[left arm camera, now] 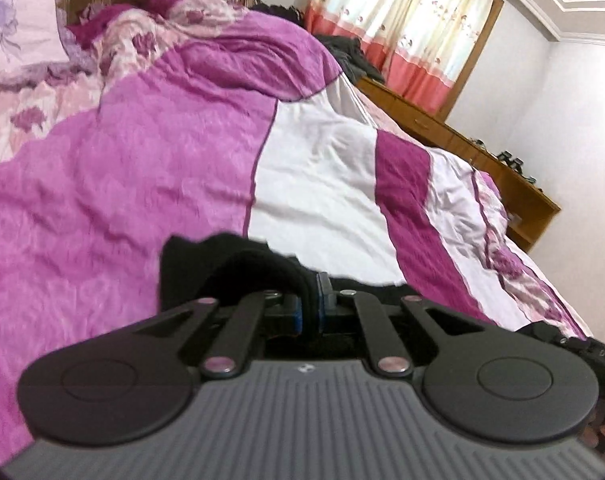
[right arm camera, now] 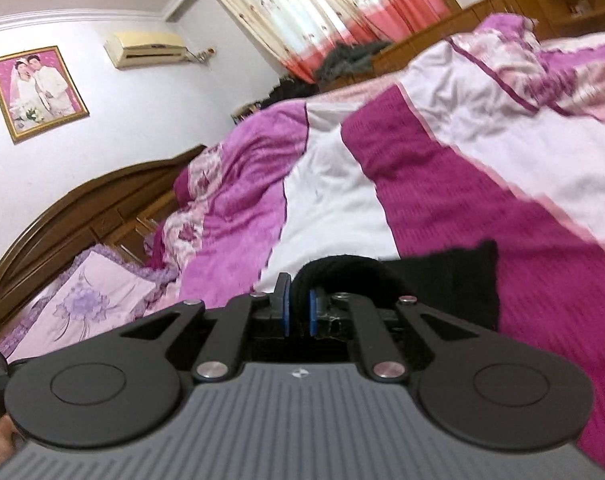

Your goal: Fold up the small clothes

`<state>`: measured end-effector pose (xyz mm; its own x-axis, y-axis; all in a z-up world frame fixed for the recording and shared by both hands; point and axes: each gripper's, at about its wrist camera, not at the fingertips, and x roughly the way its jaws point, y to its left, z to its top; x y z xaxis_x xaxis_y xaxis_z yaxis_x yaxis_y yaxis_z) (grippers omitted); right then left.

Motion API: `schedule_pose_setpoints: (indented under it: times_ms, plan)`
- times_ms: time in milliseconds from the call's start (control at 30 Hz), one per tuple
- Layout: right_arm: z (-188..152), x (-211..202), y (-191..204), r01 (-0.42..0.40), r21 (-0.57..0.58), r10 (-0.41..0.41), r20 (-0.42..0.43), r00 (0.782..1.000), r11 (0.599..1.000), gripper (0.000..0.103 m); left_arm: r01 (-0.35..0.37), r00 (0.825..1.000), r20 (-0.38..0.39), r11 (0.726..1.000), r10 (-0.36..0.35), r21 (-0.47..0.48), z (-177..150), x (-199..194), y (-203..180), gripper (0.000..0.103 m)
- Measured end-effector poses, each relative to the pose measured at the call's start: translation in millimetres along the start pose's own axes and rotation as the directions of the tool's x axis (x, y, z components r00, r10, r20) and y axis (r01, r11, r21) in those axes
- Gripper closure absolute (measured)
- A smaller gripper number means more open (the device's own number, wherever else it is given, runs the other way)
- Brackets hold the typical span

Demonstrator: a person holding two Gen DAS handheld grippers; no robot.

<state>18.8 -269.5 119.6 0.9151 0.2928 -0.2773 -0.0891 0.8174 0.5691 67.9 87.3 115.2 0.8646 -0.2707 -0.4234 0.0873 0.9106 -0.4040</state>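
Both grippers, left gripper [left arm camera: 308,306] and right gripper [right arm camera: 298,312], pinch a black garment [right arm camera: 442,280] low centre frame, over the quilt [left arm camera: 142,160]. Soft, light, limp; best held at edges.

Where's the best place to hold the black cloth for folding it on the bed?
Hold the black cloth along its thick rolled edge, one grip near each end, coming from the near side. Both the left gripper and right gripper are shut on that edge, which is bulky enough to pinch; the rest hangs toward the bedspread.
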Motion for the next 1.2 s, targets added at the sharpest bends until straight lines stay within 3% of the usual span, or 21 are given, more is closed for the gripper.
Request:
schedule_pose_setpoints:
  times_ms: [267, 533, 733, 800, 867, 933, 1067, 1133, 1200]
  plan:
    - [23, 67, 0, 0.072, -0.064, -0.07, 0.035, 0.997, 0.995, 0.095, -0.065, 0.998, 0.001, 0.998, 0.065, 0.012, 27, 61, 0, 0.095]
    - [3, 147, -32, 0.211, -0.09, -0.217, -0.055, 0.975, 0.973, 0.095, -0.154, 0.983, -0.093, 0.985, 0.161, 0.079, 11, 141, 13, 0.094]
    - [-11, 185, -63, 0.287, -0.047, -0.29, -0.108, 0.951, 0.957, 0.093, -0.134, 0.98, -0.137, 0.987, 0.145, 0.09, -4, 168, 28, 0.091]
    - [-17, 198, -71, 0.309, -0.037, -0.311, -0.142, 0.94, 0.95, 0.092, -0.121, 0.977, -0.171, 0.99, 0.131, 0.068, -6, 176, 36, 0.079]
    - [-23, 204, -75, 0.317, -0.035, -0.318, -0.15, 0.936, 0.948, 0.09, -0.089, 0.977, -0.191, 0.995, 0.096, 0.046, -8, 179, 42, 0.073]
    - [-23, 205, -74, 0.312, -0.028, -0.313, -0.148, 0.938, 0.95, 0.082, -0.073, 0.976, -0.203, 0.997, 0.079, 0.036, -6, 179, 44, 0.071]
    - [-17, 203, -69, 0.308, -0.003, -0.304, -0.168, 0.938, 0.951, 0.068, -0.078, 0.967, -0.24, 0.996, 0.086, 0.042, 7, 176, 38, 0.049]
    - [-11, 201, -64, 0.302, -0.016, -0.3, -0.164, 0.94, 0.953, 0.055, -0.091, 0.967, -0.233, 0.994, 0.103, 0.062, 15, 174, 33, 0.048]
    - [-6, 196, -57, 0.293, -0.059, -0.298, -0.126, 0.946, 0.954, 0.048, -0.08, 0.974, -0.206, 0.993, 0.096, 0.088, 22, 172, 28, 0.047]
